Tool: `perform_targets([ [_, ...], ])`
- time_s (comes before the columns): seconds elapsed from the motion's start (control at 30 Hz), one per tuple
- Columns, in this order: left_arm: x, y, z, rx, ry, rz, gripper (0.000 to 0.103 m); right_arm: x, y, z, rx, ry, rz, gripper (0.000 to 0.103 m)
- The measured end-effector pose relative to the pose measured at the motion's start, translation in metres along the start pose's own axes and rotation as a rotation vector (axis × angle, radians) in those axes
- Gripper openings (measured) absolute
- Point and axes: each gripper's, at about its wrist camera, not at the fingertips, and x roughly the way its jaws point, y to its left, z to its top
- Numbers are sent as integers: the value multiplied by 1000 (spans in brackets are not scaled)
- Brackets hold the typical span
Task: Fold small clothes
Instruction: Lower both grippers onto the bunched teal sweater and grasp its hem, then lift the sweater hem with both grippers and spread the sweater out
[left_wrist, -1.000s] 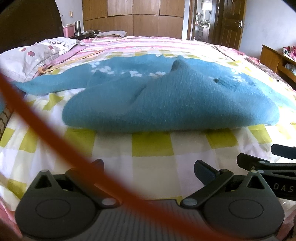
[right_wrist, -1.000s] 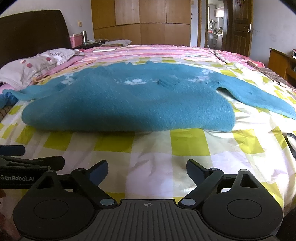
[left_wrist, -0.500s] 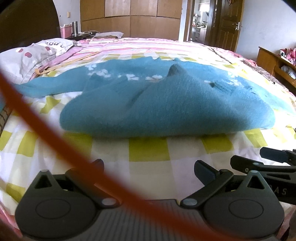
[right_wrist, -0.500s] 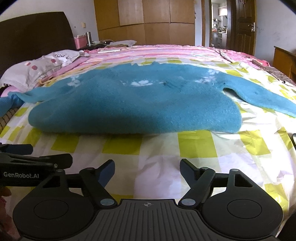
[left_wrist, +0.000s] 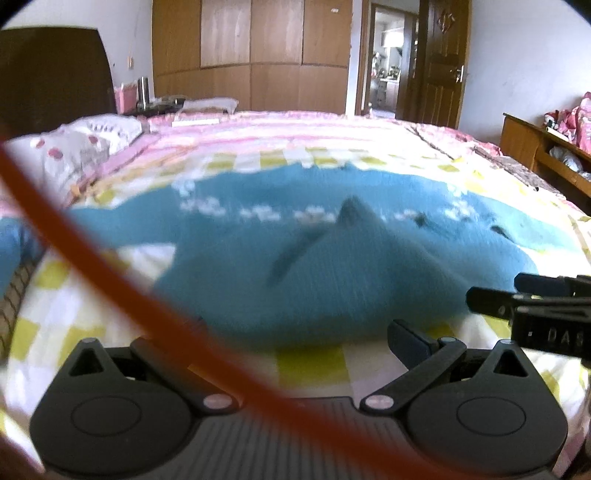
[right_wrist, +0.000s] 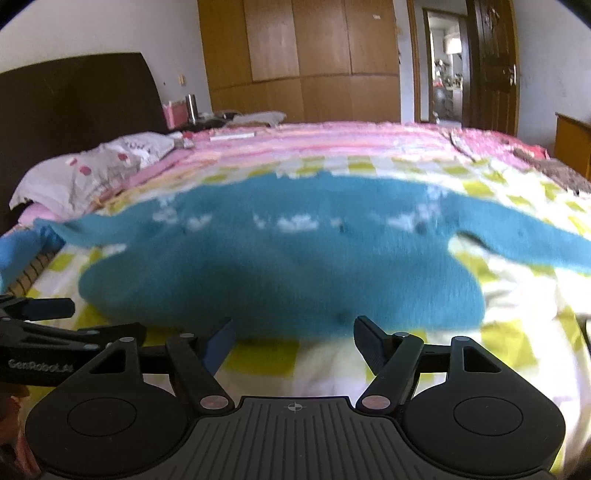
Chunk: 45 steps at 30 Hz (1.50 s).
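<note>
A blue knitted sweater (left_wrist: 332, 273) with white flower marks lies spread on the bed, its hem toward me and sleeves out to both sides; it also fills the right wrist view (right_wrist: 295, 273). My left gripper (left_wrist: 295, 336) is open and empty, its fingertips right at the sweater's near hem. My right gripper (right_wrist: 291, 339) is open and empty, at the hem too. The right gripper's side shows in the left wrist view (left_wrist: 535, 306), and the left gripper's side shows in the right wrist view (right_wrist: 55, 332). Both views are blurred.
The bed has a yellow-and-white checked sheet (right_wrist: 332, 369) and a pink striped cover (right_wrist: 332, 144) farther back. A pillow (right_wrist: 99, 170) lies at the left by the dark headboard. An orange cable (left_wrist: 110, 291) crosses the left wrist view. A wooden cabinet (left_wrist: 543, 147) stands right.
Both grippers have moved forward to the sweater's near hem. The right gripper's fingers have closed in somewhat but are still open. The sweater has not moved.
</note>
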Motion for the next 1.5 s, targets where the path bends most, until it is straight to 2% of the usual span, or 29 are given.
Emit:
perform_targets([
  [0.3,31,34,38,7,-40,55,103,37,-10,43,-38,2,-9,71],
  [0.47,53,49,54,61,-38,33,103,69,-15,71,-55,41,34,71],
  [0.67,92,60,66,93,-3,-19,103,110,-33,91,-6,122,56,70],
  [0.93,129,66,76,85,44,-93,103,151,-48,103,13,162,20,70],
  [1.1,142,72,75,61,131,-185,103,174,-63,101,54,263,49,72],
  [1.2,141,74,69,52,171,-259,103,171,-72,99,78,306,117,72],
  [1.3,135,73,64,38,196,-335,102,161,-79,98,118,371,234,74],
  [1.5,112,78,48,15,228,-431,89,126,-76,91,128,447,403,73],
])
